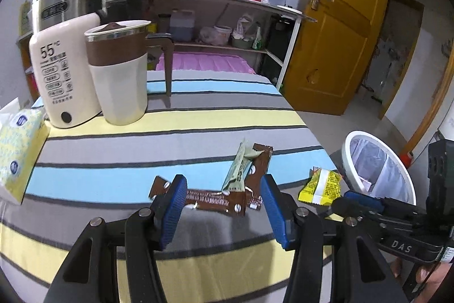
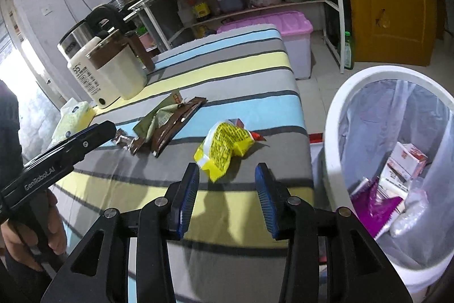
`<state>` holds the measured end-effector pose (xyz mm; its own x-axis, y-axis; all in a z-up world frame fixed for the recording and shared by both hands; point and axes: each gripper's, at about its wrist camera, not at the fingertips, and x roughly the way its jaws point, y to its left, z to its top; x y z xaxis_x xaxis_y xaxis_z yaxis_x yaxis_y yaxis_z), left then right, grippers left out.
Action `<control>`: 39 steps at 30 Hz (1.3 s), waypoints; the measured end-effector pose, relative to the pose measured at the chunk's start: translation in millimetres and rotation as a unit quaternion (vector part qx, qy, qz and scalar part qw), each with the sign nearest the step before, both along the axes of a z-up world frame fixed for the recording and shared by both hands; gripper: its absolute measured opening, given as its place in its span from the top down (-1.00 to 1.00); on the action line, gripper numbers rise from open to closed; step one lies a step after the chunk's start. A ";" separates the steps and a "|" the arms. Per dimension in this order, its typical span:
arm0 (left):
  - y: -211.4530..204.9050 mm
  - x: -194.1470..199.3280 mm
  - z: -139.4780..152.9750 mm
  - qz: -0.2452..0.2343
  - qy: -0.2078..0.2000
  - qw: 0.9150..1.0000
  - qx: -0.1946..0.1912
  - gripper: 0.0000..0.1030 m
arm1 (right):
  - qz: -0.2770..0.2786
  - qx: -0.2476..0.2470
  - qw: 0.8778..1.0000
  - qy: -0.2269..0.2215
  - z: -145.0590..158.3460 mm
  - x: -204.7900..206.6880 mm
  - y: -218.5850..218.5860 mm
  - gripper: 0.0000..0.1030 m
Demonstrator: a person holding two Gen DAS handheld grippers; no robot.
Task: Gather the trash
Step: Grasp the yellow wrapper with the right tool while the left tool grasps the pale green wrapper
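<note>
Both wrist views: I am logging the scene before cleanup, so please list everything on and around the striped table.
Striped tablecloth: one, blue, yellow, grey; covers table.
Yellow snack wrapper: one; near table's bin-side edge.
Brown wrappers: at least two; mid-table, overlapping.
Green wrapper: one; lying on the brown ones.
Cream-and-brown mug: one; far corner.
Cream "55" appliance: one; beside mug.
Steel kettle: one; behind them.
Tissue pack: one, yellow-white; table edge.
White bin: one, lined, holding trash; beside table.
Left gripper: open, over brown wrappers.
Right gripper: open, before yellow wrapper.
</note>
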<state>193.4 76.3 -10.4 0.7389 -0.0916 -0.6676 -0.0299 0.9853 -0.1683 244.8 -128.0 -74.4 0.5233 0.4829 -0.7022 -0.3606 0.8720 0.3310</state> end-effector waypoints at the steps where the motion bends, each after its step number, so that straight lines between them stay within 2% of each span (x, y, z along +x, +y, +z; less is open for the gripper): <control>1: -0.9 3.2 -0.6 -0.003 0.000 1.000 0.001 -0.04 | -0.002 0.000 1.000 0.001 -1.2 2.6 1.6 0.18; 6: -5.7 17.9 -6.1 -0.017 0.006 1.000 0.003 0.02 | -0.003 -0.002 1.000 -0.002 -2.5 12.4 10.2 0.18; 11: -11.5 30.5 -12.9 -0.030 0.018 0.999 0.007 0.38 | -0.010 -0.006 1.000 -0.002 -3.7 21.1 13.2 0.19; 14: -14.8 35.3 -17.1 -0.037 0.025 0.999 0.008 0.56 | -0.010 -0.007 1.000 -0.006 -2.4 22.2 13.5 0.37; 19: -16.1 39.6 -24.4 -0.043 0.042 0.998 0.007 0.69 | -0.008 -0.003 1.000 -0.004 -3.3 23.3 12.8 0.44; 23: -11.9 37.7 -24.9 -0.036 0.044 0.998 0.001 0.90 | -0.005 -0.004 1.000 -0.010 -1.1 20.6 11.0 0.47; 28: -8.2 27.8 -18.6 -0.026 0.031 0.999 -0.001 0.98 | -0.001 0.001 1.000 -0.012 0.7 16.2 8.4 0.48; 39: -4.9 -5.0 -1.3 -0.011 0.002 1.000 -0.021 0.99 | 0.005 0.011 1.000 -0.022 10.6 -0.6 -0.9 0.49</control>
<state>188.3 71.4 -11.7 0.7342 -0.1357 -0.6652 -0.0081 0.9780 -0.2085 244.2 -128.8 -63.7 0.5488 0.5034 -0.6674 -0.3831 0.8611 0.3344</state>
